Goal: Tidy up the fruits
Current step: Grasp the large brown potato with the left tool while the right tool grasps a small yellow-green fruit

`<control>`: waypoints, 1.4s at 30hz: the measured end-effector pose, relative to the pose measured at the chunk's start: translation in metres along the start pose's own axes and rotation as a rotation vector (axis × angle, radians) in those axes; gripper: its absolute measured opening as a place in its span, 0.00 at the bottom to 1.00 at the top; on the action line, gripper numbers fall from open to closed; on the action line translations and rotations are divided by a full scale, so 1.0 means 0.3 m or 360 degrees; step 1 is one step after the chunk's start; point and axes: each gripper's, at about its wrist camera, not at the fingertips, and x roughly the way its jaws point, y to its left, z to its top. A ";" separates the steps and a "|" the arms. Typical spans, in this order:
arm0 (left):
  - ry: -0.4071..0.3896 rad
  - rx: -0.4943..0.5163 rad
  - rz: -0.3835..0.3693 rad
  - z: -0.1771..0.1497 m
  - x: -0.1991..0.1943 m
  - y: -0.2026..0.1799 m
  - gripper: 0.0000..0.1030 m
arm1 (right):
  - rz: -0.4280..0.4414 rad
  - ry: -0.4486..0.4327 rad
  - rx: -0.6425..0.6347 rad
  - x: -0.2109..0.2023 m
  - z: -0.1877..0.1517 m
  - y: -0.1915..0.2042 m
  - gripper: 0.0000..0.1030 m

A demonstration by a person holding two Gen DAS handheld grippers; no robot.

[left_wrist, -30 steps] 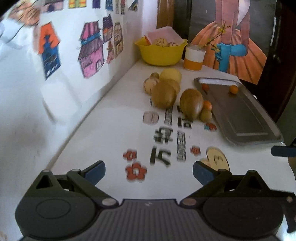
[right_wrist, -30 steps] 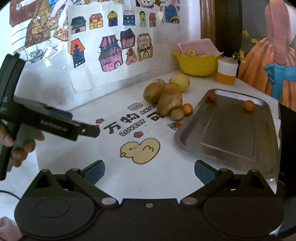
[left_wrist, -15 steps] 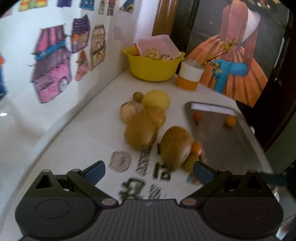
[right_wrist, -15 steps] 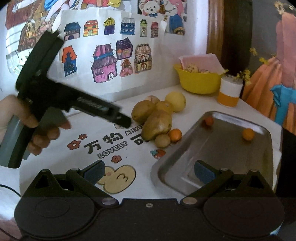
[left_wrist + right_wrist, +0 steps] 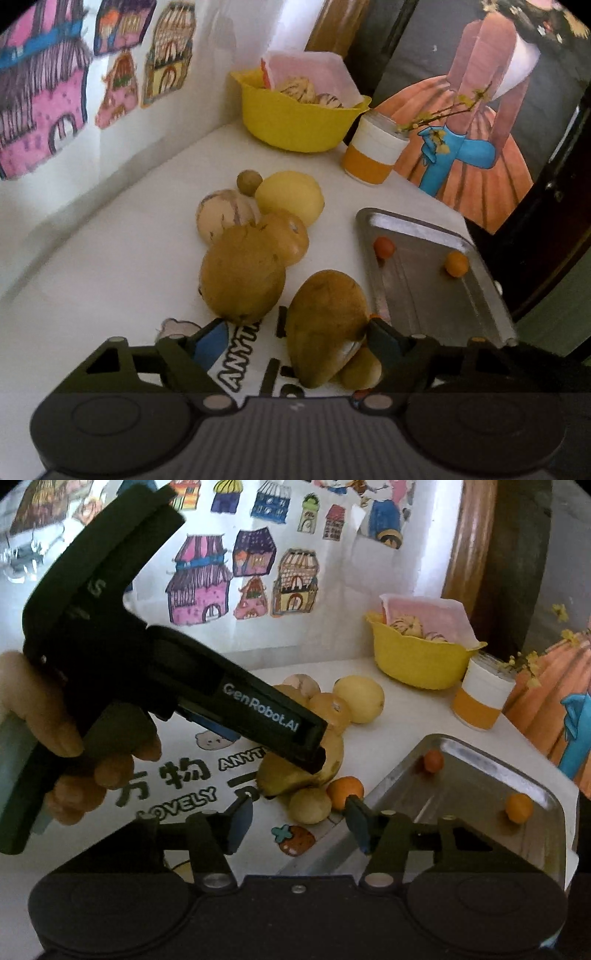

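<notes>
Brown and long, the nearest fruit (image 5: 325, 325) lies on the white table (image 5: 122, 240) at the front of the heap, and your left tongs (image 5: 295, 343) are spread around it: the right finger touches or nearly touches its right flank, while the left finger stands well off to the other side, so nothing is pinched. In the right wrist view that same fruit (image 5: 332, 753) is partly hidden by the left tool's black body, held in your hand (image 5: 85, 749).

Just beside it, toward the tray, sit a small yellowish fruit (image 5: 309, 805) and a small orange one (image 5: 345, 792); your right tongs (image 5: 299, 821) are also spread, with the yellowish fruit near the gap and the right finger close to the orange one. They grip nothing.

Behind the brown fruit lie a rounder brown one (image 5: 242, 275), a striped pale one (image 5: 225, 216) and a yellow one (image 5: 290, 197), all bunched and touching (probably tipped out together).

On the right, the metal tray (image 5: 443, 302) holds only two small orange fruits, well apart, so I take it as the sorting place, barely filled. A yellow bowl (image 5: 299, 122) and a cup (image 5: 373, 155) stand at the back.
</notes>
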 end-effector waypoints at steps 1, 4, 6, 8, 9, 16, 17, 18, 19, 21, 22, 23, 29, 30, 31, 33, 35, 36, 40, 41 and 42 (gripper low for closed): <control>0.0010 -0.0027 -0.0031 0.002 0.008 0.007 0.80 | 0.0003 0.0018 0.0006 0.015 0.001 -0.003 0.55; 0.0022 -0.0055 -0.0085 -0.001 0.023 0.015 0.75 | 0.0020 0.0052 0.0037 0.046 0.001 -0.013 0.50; 0.0024 -0.0033 -0.0091 -0.002 0.032 0.005 0.73 | 0.0021 0.0061 0.0054 0.060 0.003 -0.018 0.49; 0.0023 -0.0024 -0.0097 0.000 0.040 -0.004 0.66 | 0.0013 0.0056 0.0051 0.069 0.005 -0.017 0.49; 0.0023 -0.0042 -0.0113 0.003 0.043 -0.003 0.65 | 0.0003 0.0054 0.0045 0.071 0.005 -0.016 0.47; 0.0021 -0.0083 -0.0161 0.004 0.048 -0.002 0.54 | -0.0009 0.0070 0.0007 0.070 -0.004 -0.007 0.36; 0.0022 -0.0088 -0.0163 0.002 0.045 0.001 0.54 | -0.0013 0.0072 -0.0004 0.070 -0.006 -0.005 0.36; 0.0023 -0.0092 -0.0161 0.002 0.041 0.002 0.53 | -0.0012 0.0073 -0.0008 0.068 -0.007 -0.003 0.36; 0.0026 -0.0085 -0.0154 0.002 0.037 0.002 0.53 | -0.0006 0.0072 -0.0001 0.065 -0.009 -0.003 0.36; 0.0020 -0.0064 -0.0137 -0.005 0.025 0.001 0.53 | 0.0013 0.0075 0.0016 0.062 -0.009 -0.007 0.31; 0.0019 -0.0055 -0.0125 -0.008 0.018 0.001 0.53 | 0.0021 0.0077 0.0024 0.059 -0.009 -0.007 0.29; 0.0022 -0.0048 -0.0114 -0.011 0.012 0.001 0.53 | 0.0019 0.0078 0.0025 0.056 -0.010 -0.003 0.29; -0.0001 -0.0030 -0.0052 -0.041 -0.056 0.015 0.53 | 0.0027 0.0056 0.0041 0.011 -0.028 0.030 0.29; -0.0011 -0.0027 -0.0043 -0.047 -0.071 0.018 0.53 | 0.0026 0.0052 0.0044 -0.002 -0.031 0.037 0.29; -0.0018 -0.0027 -0.0035 -0.053 -0.085 0.021 0.53 | 0.0026 0.0046 0.0053 -0.015 -0.033 0.040 0.29; -0.0032 -0.0034 -0.0035 -0.064 -0.112 0.025 0.53 | 0.0030 0.0033 0.0076 -0.047 -0.034 0.044 0.29; -0.0046 -0.0029 -0.0034 -0.073 -0.139 0.023 0.53 | 0.0021 0.0012 0.0105 -0.083 -0.034 0.044 0.29; -0.0054 -0.0020 -0.0033 -0.078 -0.155 0.016 0.53 | 0.0013 0.0000 0.0117 -0.104 -0.035 0.044 0.29; -0.0082 0.0009 -0.0059 -0.085 -0.209 -0.020 0.53 | -0.0026 -0.0051 0.0178 -0.191 -0.042 0.028 0.29; -0.0089 0.0015 -0.0070 -0.083 -0.222 -0.032 0.53 | -0.0032 -0.0062 0.0195 -0.212 -0.043 0.021 0.29; -0.0096 0.0023 -0.0083 -0.080 -0.239 -0.047 0.53 | -0.0038 -0.0074 0.0211 -0.235 -0.043 0.012 0.29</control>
